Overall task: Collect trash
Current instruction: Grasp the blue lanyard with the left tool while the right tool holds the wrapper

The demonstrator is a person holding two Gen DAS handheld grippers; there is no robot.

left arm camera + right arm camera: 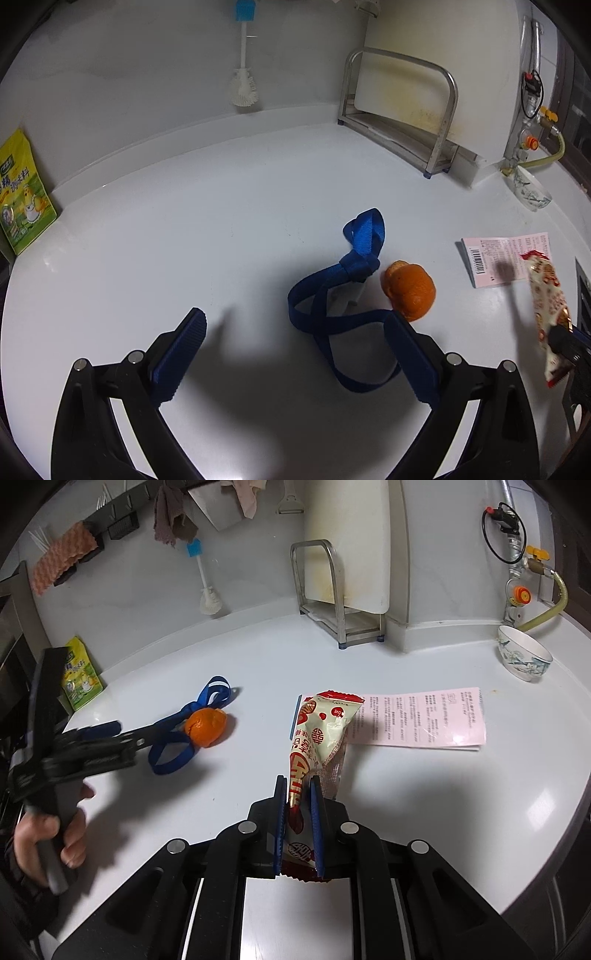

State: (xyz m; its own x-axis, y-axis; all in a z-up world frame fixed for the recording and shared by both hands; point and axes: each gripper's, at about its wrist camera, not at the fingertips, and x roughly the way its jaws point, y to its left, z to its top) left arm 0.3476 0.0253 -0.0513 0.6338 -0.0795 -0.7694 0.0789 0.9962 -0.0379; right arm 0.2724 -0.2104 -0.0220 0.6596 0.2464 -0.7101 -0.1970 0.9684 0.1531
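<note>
Our right gripper [298, 794] is clamped on the wrapper [317, 734], lifted above the counter [424, 794] beside the pink leaflet [424, 720], while our left gripper [295, 332] hangs spread wide over the blue strap [332, 295], the peel [408, 290] just beside its right finger.

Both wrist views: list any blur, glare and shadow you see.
Left wrist view: the open left hand-held gripper casts a broad dark shadow on the glossy white countertop; the red-and-cream snack wrapper is smeared. Right wrist view: the left hand-held gripper is motion-blurred; a glare patch sits at the countertop's right edge.
</note>
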